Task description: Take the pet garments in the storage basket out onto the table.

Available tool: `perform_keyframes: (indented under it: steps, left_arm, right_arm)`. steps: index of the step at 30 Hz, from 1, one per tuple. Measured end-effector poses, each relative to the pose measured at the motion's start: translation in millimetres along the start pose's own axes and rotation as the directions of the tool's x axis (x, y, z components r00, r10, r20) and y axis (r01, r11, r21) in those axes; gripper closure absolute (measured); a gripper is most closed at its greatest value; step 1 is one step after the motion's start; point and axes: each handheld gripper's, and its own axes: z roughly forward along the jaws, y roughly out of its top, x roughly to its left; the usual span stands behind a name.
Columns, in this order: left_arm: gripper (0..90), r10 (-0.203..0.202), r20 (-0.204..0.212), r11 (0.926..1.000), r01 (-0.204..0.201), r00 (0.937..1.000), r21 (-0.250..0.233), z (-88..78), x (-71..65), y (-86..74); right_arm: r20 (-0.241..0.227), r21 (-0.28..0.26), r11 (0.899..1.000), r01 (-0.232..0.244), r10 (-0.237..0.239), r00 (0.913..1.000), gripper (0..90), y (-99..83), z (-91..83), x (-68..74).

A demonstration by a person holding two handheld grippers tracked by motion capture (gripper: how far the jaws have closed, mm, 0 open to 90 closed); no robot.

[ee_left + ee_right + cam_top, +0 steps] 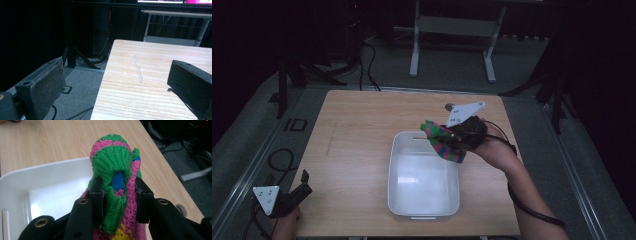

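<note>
Dim room around me, with a pale wooden surface (357, 150) lit in the middle and grey floor on either side. Nearest to me, at the front left corner, my left hand-held gripper (299, 187) hangs just off the surface's edge, its jaws spread wide with nothing between them; in the left gripper view the two black pads (47, 85) stand well apart, one over the floor and one over the wood grain, where a faint pale streak (138, 70) runs along the boards. A little farther in, a white plastic bin (394, 170) sits on the surface right of centre, and I see nothing lying in it. Over the bin's far right corner my right hand-held gripper (451, 135) is clamped on a knitted piece (444, 142) striped in green, pink and blue, with some yellow low down. In the right gripper view the knit (112, 162) bulges up between the jaws, pinched from both sides, with the bin's white rim (37, 168) behind and to the left of it. The grey three-cornered plate (464, 112) rides on top of that gripper. Beyond the surface, at the back, I make out a white-legged stand (452, 30), black cables (367, 65) on the floor, and dark tripod legs (532, 85).
</note>
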Motion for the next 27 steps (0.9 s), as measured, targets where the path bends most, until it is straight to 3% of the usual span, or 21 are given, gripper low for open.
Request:
perform_keyframes:
  steps: [9, 10, 12, 13, 21, 22, 27]
  left_arm:
    - [1.8, 0.002, 0.003, 1.0, -0.002, 1.0, 0.001, 0.2, -0.1, 0.1]
    - [1.9, 0.002, 0.002, 1.0, -0.002, 1.0, 0.001, 0.2, -0.1, 0.1]
    - [1.9, 0.002, 0.001, 1.0, -0.002, 1.0, 0.002, 0.2, -0.3, 0.1]
    - [1.9, 0.003, 0.0, 1.0, -0.003, 1.0, 0.002, 0.1, -0.3, 0.1]
    - [1.9, 0.006, 0.0, 1.0, -0.006, 1.0, 0.003, 0.2, -0.5, 0.1]
    - [1.9, 0.006, -0.001, 1.0, -0.006, 1.0, 0.003, 0.2, -0.5, 0.1]
    - [1.9, 0.006, -0.002, 1.0, -0.006, 1.0, 0.004, 0.2, -0.6, 0.1]
  right_arm:
    - [0.07, 0.021, 0.998, -0.061, 0.059, 0.9958, 66.2, -37.2, -25.4, -22.1]
    - [0.09, 0.025, 0.996, -0.085, 0.082, 0.9926, 66.2, -50.2, -30.5, -28.4]
    - [0.096, 0.026, 0.995, -0.092, 0.089, 0.9914, 66.2, -54.7, -32.1, -30.4]
    - [0.113, 0.027, 0.992, -0.123, 0.119, 0.9864, 66.2, -68.4, -36.6, -35.9]
    - [0.153, 0.056, 0.981, -0.186, 0.175, 0.9725, 66.1, -106.7, -41.8, -47.0]
    - [0.165, 0.068, 0.976, -0.206, 0.193, 0.9672, 66.1, -116.5, -40.9, -48.9]
    - [0.17, 0.081, 0.968, -0.239, 0.223, 0.9598, 66.1, -135.5, -33.2, -51.9]
